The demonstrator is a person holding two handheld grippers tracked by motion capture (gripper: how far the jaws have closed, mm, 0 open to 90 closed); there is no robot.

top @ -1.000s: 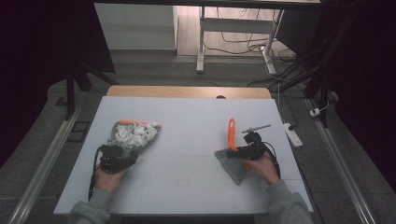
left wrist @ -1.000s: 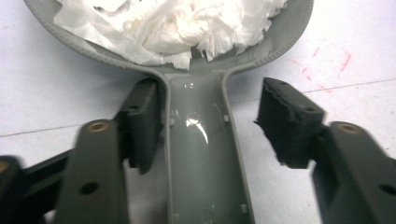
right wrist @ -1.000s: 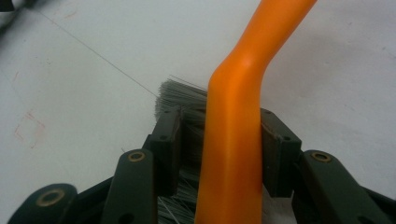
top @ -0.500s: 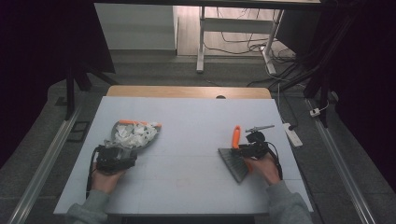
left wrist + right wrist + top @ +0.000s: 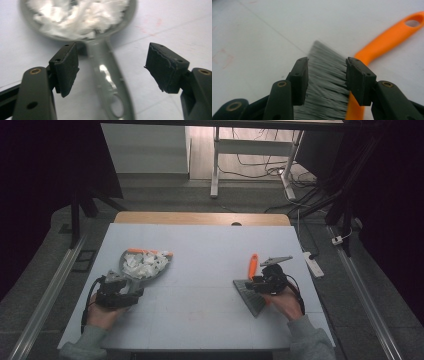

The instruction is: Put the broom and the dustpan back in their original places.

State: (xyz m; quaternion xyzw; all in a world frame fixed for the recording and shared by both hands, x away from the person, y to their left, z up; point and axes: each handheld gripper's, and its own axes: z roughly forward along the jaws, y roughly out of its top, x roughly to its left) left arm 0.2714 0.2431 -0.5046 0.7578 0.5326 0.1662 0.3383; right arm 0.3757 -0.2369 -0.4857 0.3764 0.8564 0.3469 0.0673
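Grey dustpan (image 5: 142, 265) lies on the desk (image 5: 200, 245) at the left, heaped with white scraps (image 5: 80, 15), its handle (image 5: 107, 82) running back between the jaws of the left hand-held gripper (image 5: 111, 68), which stand wide and clear of it. To lift it well, that gripper should probably centre on the handle, close squarely and keep the pan level so nothing spills. At the right, the right hand-held gripper (image 5: 327, 80) has its jaws narrow around the grey bristles (image 5: 325, 75) of the orange-handled brush (image 5: 252, 285); whether they pinch is unclear.
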